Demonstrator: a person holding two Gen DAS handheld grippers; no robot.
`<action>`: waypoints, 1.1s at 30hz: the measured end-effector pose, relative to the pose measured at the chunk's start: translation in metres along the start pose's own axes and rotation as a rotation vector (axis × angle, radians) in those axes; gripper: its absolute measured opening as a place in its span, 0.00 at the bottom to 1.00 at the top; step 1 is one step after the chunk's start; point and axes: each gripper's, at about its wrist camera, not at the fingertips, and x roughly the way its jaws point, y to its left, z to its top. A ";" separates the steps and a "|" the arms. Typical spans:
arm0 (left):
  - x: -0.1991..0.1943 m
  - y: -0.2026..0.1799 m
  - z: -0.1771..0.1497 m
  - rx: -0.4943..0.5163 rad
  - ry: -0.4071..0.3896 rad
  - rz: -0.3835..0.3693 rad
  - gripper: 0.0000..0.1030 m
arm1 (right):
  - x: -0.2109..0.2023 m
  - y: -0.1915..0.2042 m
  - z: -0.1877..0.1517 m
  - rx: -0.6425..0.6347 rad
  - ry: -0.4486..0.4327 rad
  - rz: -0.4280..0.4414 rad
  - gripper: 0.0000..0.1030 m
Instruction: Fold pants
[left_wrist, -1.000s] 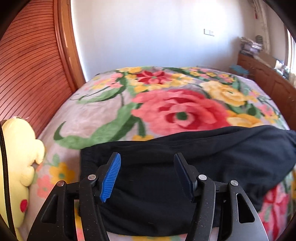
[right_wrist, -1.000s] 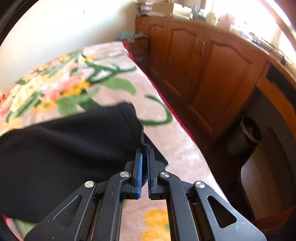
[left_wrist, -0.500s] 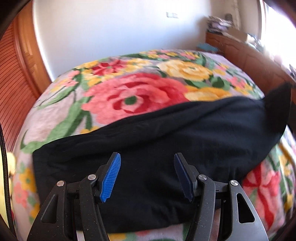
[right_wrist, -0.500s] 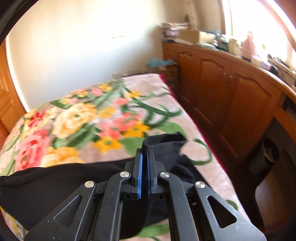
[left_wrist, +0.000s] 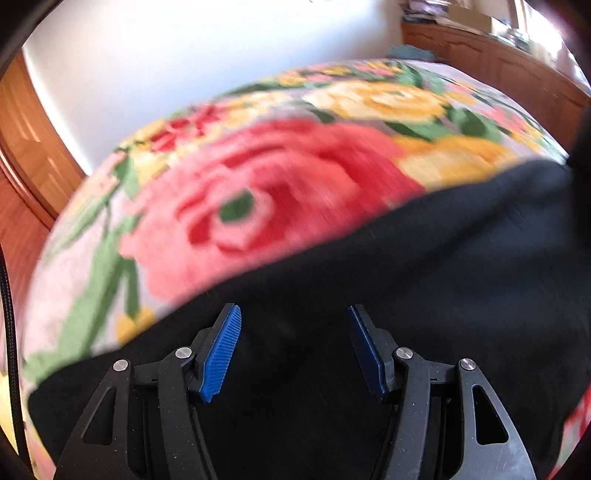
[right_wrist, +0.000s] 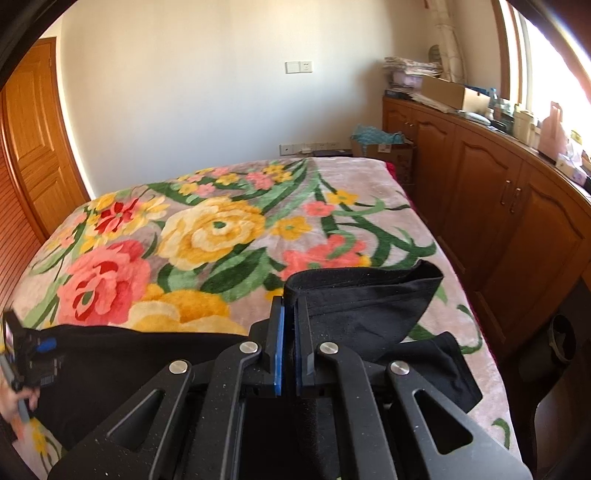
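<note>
The right tool pinched the black pants by their hem, lifted for folding; the left tool hovered half-open and empty above them.

Bright daylight from window at right, glare there, left wrist view motion-blurred, fisheye edges dark and curved
</note>
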 end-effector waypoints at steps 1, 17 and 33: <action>0.004 0.004 0.007 -0.013 0.002 0.021 0.60 | 0.001 0.002 -0.001 -0.006 0.004 0.002 0.04; -0.010 0.045 -0.008 -0.117 -0.005 -0.002 0.60 | -0.006 0.086 -0.004 -0.083 -0.002 0.161 0.04; -0.163 0.184 -0.093 -0.163 -0.057 0.124 0.60 | -0.038 0.418 -0.023 -0.190 -0.047 0.634 0.04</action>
